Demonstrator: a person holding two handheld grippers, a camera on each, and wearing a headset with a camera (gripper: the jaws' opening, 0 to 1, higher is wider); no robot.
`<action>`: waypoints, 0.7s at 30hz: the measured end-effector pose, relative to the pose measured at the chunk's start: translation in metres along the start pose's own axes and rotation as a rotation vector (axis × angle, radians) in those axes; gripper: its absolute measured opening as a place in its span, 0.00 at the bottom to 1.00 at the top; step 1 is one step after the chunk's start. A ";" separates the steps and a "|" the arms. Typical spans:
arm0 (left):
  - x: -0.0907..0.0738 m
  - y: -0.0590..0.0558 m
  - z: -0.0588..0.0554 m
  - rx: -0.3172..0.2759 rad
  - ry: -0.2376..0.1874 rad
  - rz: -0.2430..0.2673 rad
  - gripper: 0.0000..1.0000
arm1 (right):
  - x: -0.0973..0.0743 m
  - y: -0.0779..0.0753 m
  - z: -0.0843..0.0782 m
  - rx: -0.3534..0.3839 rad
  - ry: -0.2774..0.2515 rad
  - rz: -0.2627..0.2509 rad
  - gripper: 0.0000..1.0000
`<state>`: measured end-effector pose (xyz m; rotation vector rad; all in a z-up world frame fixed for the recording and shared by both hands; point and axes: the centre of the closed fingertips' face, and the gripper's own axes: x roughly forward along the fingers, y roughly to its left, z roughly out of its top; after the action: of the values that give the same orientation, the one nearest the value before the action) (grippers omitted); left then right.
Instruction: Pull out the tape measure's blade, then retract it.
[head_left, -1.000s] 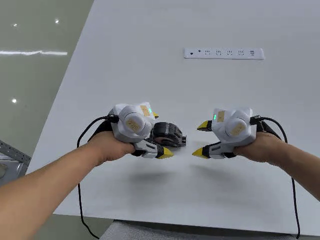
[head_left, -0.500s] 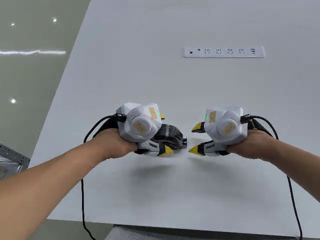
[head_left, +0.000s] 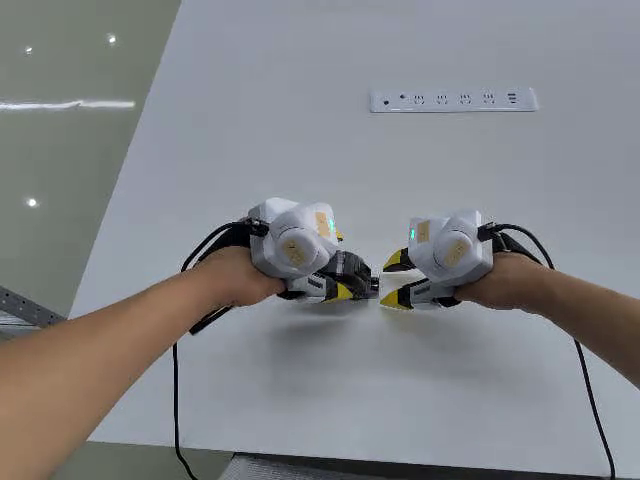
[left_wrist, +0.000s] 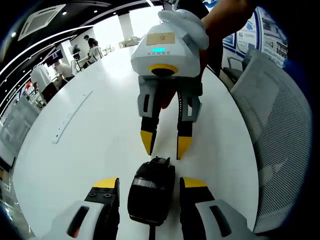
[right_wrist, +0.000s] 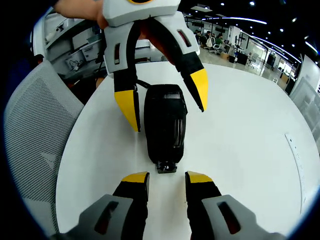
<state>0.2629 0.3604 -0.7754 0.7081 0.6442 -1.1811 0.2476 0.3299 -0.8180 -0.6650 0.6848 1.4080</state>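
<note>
**Tape measure** (head_left: 352, 270): black, compact case with a ribbed body, lying on the white table (head_left: 300, 130) towards its near edge. No blade is drawn out. The long axis runs from one gripper to the other, and the hook end (right_wrist: 166, 166) faces the right gripper.

**Left gripper** (left_wrist: 150, 182): jaws set wide, one on each flank of the case. Slim gaps show, so a firm clamp is not evident.

**Right gripper** (right_wrist: 167, 177): jaws narrowly parted and holding nothing. The tips sit just short of the hook, in line with it. This is the nearer gripper for the pull, which likely needs a small advance and a pinch.

**Power strip** (head_left: 453, 99): lies towards the far edge, well apart.
</note>
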 end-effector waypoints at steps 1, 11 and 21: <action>0.001 0.000 0.000 0.000 0.000 -0.002 0.44 | 0.001 -0.001 0.000 -0.001 -0.004 0.002 0.25; 0.003 -0.006 -0.004 0.030 0.030 -0.037 0.40 | 0.010 -0.004 0.004 -0.013 -0.001 0.023 0.22; 0.003 -0.005 -0.003 0.037 0.034 -0.043 0.34 | 0.013 0.000 0.005 -0.027 0.001 0.050 0.16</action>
<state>0.2590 0.3598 -0.7803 0.7501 0.6701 -1.2256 0.2485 0.3421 -0.8248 -0.6738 0.6878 1.4657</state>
